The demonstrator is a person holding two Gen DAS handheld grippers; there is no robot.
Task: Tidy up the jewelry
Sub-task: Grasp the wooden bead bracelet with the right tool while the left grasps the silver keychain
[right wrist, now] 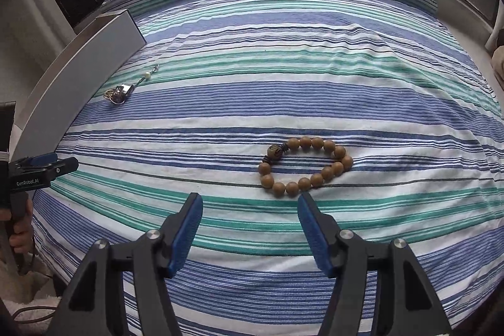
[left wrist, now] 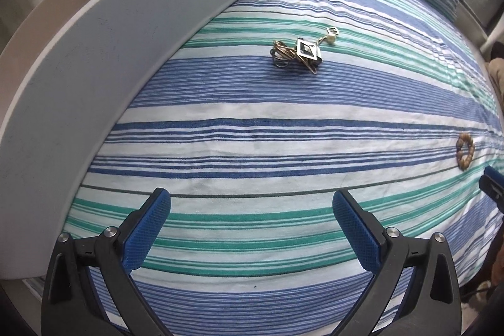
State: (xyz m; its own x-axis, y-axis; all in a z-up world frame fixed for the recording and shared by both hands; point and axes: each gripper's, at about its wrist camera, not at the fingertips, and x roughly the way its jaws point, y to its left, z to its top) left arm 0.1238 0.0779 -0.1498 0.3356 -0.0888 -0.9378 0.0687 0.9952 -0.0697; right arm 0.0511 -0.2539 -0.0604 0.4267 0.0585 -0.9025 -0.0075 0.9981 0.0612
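Note:
A tangled gold necklace with a square pendant (left wrist: 297, 54) lies on the striped bedspread, well ahead of my open, empty left gripper (left wrist: 252, 203); it also shows in the right wrist view (right wrist: 121, 92). A wooden bead bracelet (right wrist: 304, 166) lies just ahead and slightly right of my open, empty right gripper (right wrist: 250, 203); it shows small at the far right of the left wrist view (left wrist: 465, 150). A grey open box (left wrist: 104, 59) stands on the left; it shows in the right wrist view (right wrist: 78, 74). Its inside is hidden.
The blue, green and white striped bedspread (right wrist: 283, 68) covers the whole surface. The left gripper body shows at the left edge of the right wrist view (right wrist: 41, 169). The right gripper's tip shows at the right edge of the left wrist view (left wrist: 493, 183). Windows lie beyond the far edge.

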